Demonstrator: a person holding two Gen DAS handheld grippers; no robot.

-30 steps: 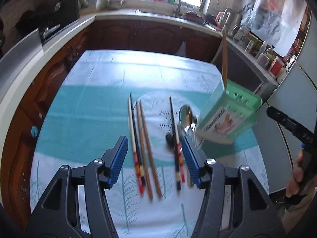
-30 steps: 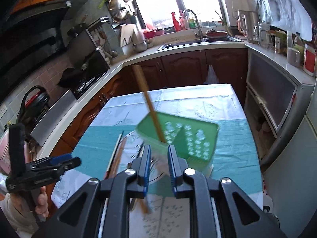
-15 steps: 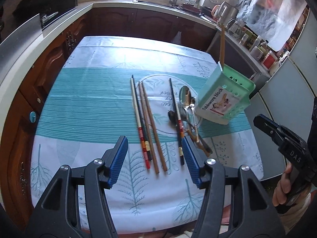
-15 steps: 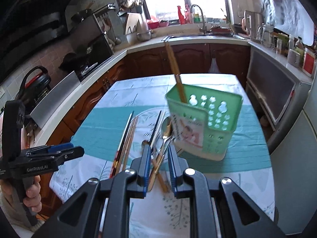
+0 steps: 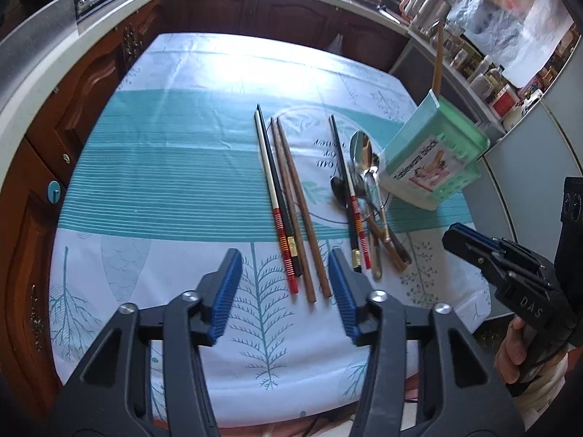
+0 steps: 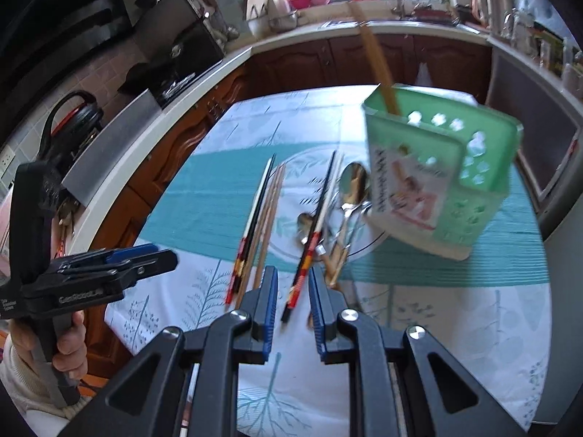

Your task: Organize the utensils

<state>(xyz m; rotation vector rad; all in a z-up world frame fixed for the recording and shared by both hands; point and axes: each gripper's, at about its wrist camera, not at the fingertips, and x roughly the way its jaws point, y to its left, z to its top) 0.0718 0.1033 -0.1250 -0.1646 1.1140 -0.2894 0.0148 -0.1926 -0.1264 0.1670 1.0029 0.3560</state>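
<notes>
Chopsticks (image 5: 280,196) and spoons (image 5: 360,167) lie along the worktop's (image 5: 164,167) near edge beside the green utensil holder (image 5: 433,160), within reach of both empty grippers: left gripper (image 5: 284,291) spread wide, right gripper (image 6: 293,306) parted narrowly.

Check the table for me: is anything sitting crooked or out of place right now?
Yes. The green utensil holder looks tilted rather than square on the tablecloth, with one wooden chopstick in it. Loose chopsticks and spoons lie beside it, the spoons in an untidy overlapping pile.
</notes>
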